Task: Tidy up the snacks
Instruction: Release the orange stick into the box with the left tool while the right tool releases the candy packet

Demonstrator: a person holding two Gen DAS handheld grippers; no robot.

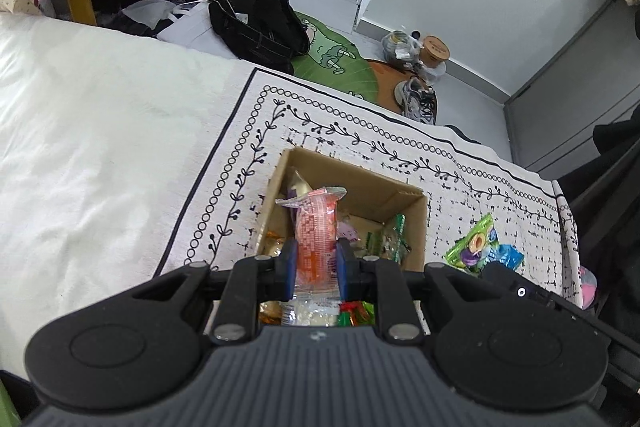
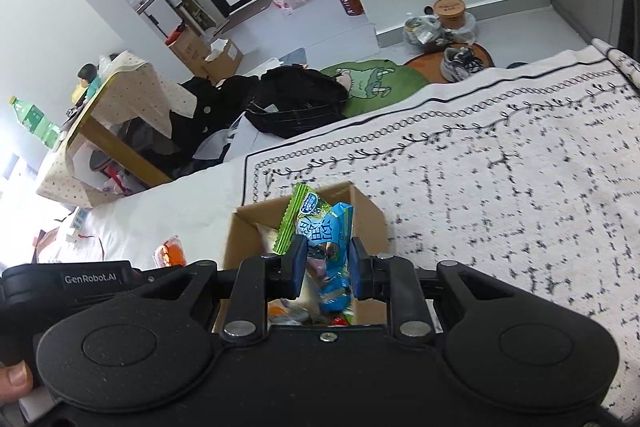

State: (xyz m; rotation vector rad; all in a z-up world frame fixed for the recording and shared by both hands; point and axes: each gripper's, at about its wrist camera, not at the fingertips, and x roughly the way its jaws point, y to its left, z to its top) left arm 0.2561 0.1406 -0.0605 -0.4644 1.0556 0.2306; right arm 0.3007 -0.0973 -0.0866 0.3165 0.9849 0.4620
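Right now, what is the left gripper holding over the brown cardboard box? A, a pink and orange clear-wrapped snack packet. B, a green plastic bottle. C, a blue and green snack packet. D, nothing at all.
A: in the left wrist view the left gripper is shut on the pink and orange clear-wrapped snack packet, held above the open brown cardboard box.

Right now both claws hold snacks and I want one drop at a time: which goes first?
Probably left: its claw holds the pink packet directly over the cardboard box.
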